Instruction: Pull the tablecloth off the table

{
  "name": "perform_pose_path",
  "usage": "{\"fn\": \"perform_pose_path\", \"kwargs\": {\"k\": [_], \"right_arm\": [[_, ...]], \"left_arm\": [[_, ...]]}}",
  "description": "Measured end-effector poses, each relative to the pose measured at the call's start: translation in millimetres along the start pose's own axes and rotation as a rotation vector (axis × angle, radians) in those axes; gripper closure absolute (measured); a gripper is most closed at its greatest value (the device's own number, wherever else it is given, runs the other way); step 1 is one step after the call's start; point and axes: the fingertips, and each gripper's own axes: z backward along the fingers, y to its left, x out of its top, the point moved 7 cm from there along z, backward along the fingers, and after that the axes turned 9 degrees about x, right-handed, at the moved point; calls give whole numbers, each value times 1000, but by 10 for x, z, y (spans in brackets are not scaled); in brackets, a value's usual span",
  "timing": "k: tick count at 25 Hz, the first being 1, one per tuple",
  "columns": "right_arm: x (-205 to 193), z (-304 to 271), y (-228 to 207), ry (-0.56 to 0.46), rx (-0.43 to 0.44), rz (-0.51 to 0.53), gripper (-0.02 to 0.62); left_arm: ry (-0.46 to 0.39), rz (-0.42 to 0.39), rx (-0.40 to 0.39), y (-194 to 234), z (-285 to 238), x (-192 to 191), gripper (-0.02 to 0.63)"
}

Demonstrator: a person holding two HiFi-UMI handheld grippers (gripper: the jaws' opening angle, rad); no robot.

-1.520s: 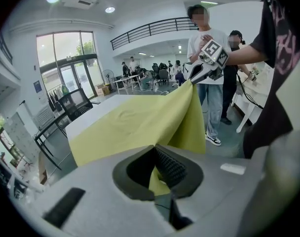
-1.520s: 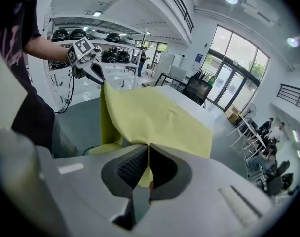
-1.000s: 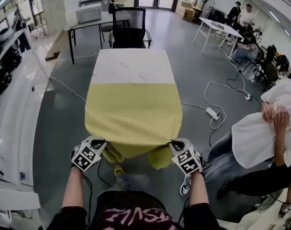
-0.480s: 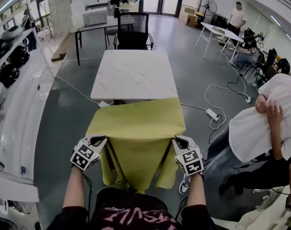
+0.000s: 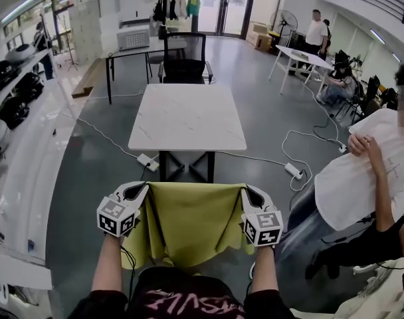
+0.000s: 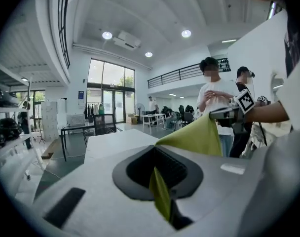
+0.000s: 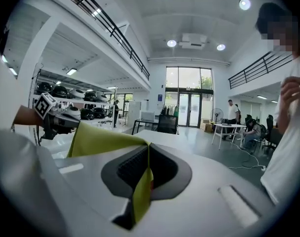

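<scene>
clamped shut, left gripper [image 5: 141,189] and right gripper [image 5: 245,191], on corners of the limp yellow fabric tablecloth [image 5: 189,221] hanging between the fingers, clear of the white marble-patterned table [image 5: 187,115] beyond. hold both pinches firm and level.

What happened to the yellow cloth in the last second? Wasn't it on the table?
The yellow tablecloth slid toward the person and came fully off the white table, now bare. The left gripper and right gripper rose, staying shut on its corners. Table and black chair did not move.
</scene>
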Motion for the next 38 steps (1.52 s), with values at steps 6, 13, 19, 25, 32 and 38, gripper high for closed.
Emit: {"fn": "perform_pose_path", "kwargs": {"k": [6,13,19,25,32,38], "right_arm": [[173,-77,-15,-61,-62,-40,580],[250,-78,-62,-110,-97,-41,580],[284,-70,-112,-130,-106,-34,580],[294,-35,-111,-131,-106,-19,580],[313,24,-169,-132,-115,-21,580],[295,30,-199,-140,-119,-18,580]], "left_arm": [[-90,105,25,127,-77,186,598],[-159,121,65,119,-106,346,598],[-182,118,76,91,-115,408,598],[-179,113,88,59,-88,427,598],[-185,106,92,-17,-98,492,598],[-194,104,96,-55,-101,480,598]]}}
